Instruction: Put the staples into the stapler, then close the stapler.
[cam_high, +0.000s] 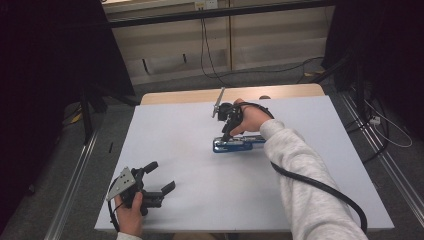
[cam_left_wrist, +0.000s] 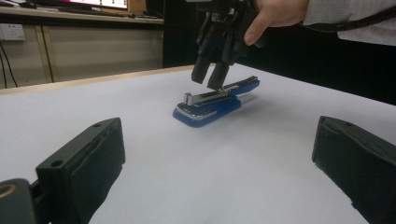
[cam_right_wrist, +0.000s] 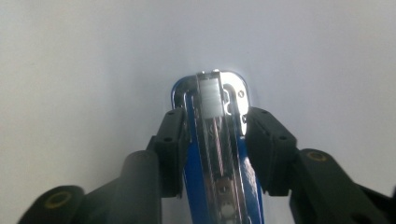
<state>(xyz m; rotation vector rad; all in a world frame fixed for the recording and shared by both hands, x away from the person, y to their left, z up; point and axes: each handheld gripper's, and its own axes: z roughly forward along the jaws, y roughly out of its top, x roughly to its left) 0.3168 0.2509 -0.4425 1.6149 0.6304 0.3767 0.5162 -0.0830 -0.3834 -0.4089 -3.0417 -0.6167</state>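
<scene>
Stapler (cam_high: 235, 145) is your landmark: a blue one with a bright metal staple channel, lying flat on the white table (cam_high: 190, 200) a little beyond the middle, toward the far wooden edge (cam_high: 200, 95). In the right gripper view its top is open, so you look straight down the shiny channel (cam_right_wrist: 215, 135) to the rounded metal front end.

Your right gripper (cam_high: 227, 134) hangs directly over the stapler, pointing down, with your right hand (cam_high: 252, 119) behind it and the grey-sleeved forearm (cam_high: 305, 185) running back to the near edge. Its two black jaws stand one on each side of the stapler, near the front end. In the right gripper view the pads look close against the blue sides, yet the left gripper view shows the tips just above the metal arm, so you cannot tell whether they actually touch; the claw is spread about as wide as the stapler and is not pinching it.

Your left gripper (cam_high: 162, 177) rests well apart from the stapler, on the near left part of the table, held by your left hand (cam_high: 131, 212), with its grey three-cornered plate (cam_high: 121, 182) on top. Its jaws are spread wide with bare table between them, aimed toward the stapler.

A black cable (cam_high: 325, 190) trails from the right gripper alongside your sleeve.
</scene>
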